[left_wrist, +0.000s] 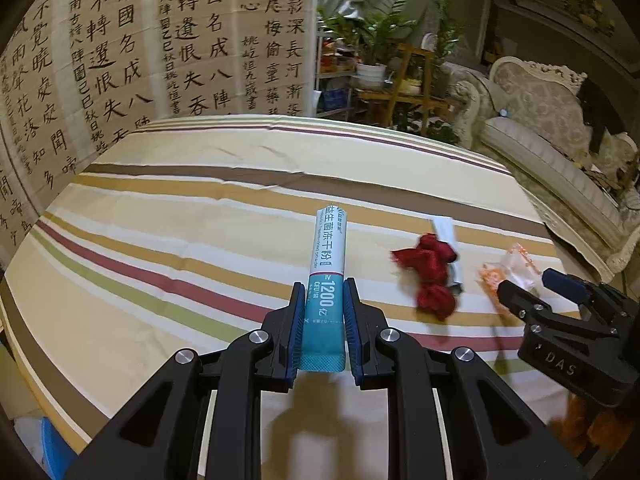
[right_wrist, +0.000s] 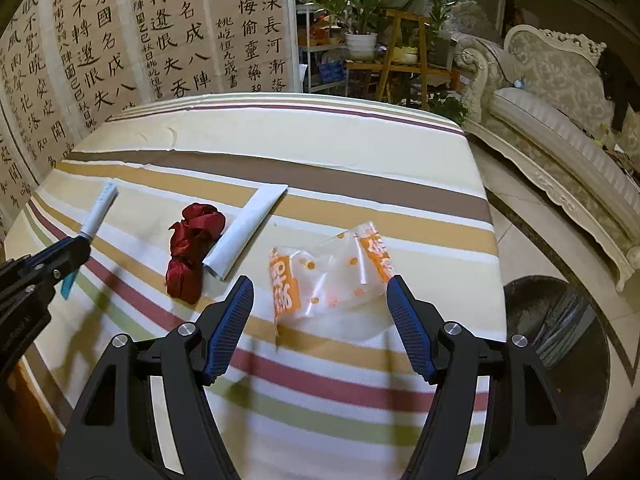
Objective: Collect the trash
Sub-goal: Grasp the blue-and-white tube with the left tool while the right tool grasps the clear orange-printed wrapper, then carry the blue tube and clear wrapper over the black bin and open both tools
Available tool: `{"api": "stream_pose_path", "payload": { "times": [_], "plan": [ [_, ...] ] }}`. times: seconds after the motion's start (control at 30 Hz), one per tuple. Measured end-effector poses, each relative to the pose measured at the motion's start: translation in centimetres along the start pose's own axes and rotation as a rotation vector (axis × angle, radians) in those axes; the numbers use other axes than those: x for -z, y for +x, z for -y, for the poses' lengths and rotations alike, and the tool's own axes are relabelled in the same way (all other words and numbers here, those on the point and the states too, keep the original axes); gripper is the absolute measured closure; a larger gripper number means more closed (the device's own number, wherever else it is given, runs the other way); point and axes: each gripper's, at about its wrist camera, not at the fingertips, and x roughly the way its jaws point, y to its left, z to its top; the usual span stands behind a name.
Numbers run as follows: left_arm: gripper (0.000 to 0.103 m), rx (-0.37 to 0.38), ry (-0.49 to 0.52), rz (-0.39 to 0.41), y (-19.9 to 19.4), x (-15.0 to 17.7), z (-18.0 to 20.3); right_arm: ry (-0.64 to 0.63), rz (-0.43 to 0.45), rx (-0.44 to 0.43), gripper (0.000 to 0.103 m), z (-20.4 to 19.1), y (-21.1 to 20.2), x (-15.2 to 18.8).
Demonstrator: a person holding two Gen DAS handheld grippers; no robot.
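The teal-and-white sachet (left_wrist: pixel 326 280) was held clamped by the left gripper (left_wrist: pixel 323 292); the right gripper (right_wrist: pixel 320 300), jaws wide and empty, was poised to close on the orange-printed wrapper (right_wrist: pixel 328 276) near the table's (right_wrist: pixel 280 140) right edge.

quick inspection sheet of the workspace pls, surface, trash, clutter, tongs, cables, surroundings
surface: striped tablecloth, creased, covering the table.
job's things: teal-and-white sachet stick held; crumpled red ribbon, flat white paper wrapper and clear orange-printed plastic bag lying on the cloth.
clutter: nothing seen.
tongs: left tongs shut on the sachet stick; right tongs open, either side of the plastic bag, pads not pressing it.
cables: nothing seen.
surroundings: calligraphy wall hanging, potted green plants, ornate pale sofa.
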Motion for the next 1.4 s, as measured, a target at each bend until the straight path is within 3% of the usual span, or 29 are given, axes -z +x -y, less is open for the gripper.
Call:
{"api": "stream_pose_path", "payload": {
  "times": [0.13,0.27,0.33,0.5,0.77,1.4],
  "plan": [
    [0.083,-0.004,-0.015,-0.010,0.5,0.0,-0.6,-0.021,-0.021,0.014,0.037,-0.6,0.7,-0.2],
    [0.083,0.000,-0.022,-0.015,0.8,0.2,-0.9,-0.037,-0.060,0.019,0.053,-0.9,1.7,-0.1],
    [0.083,0.002,-0.026,-0.020,0.9,0.3,-0.9,-0.035,-0.057,0.020,0.053,-0.9,1.7,0.0],
    [0.083,0.005,-0.034,-0.029,1.1,0.5,-1.1,-0.037,-0.049,0.023,0.079,-1.0,1.6,0.0],
    [0.083,0.007,-0.040,-0.029,1.2,0.5,-1.3,-0.032,-0.040,0.030,0.099,-0.9,1.5,0.2],
    [0.083,0.027,-0.033,-0.013,0.3,0.8,-0.9,-0.007,0.016,0.043,0.102,0.1,-1.1,1.2]
  ]
}}
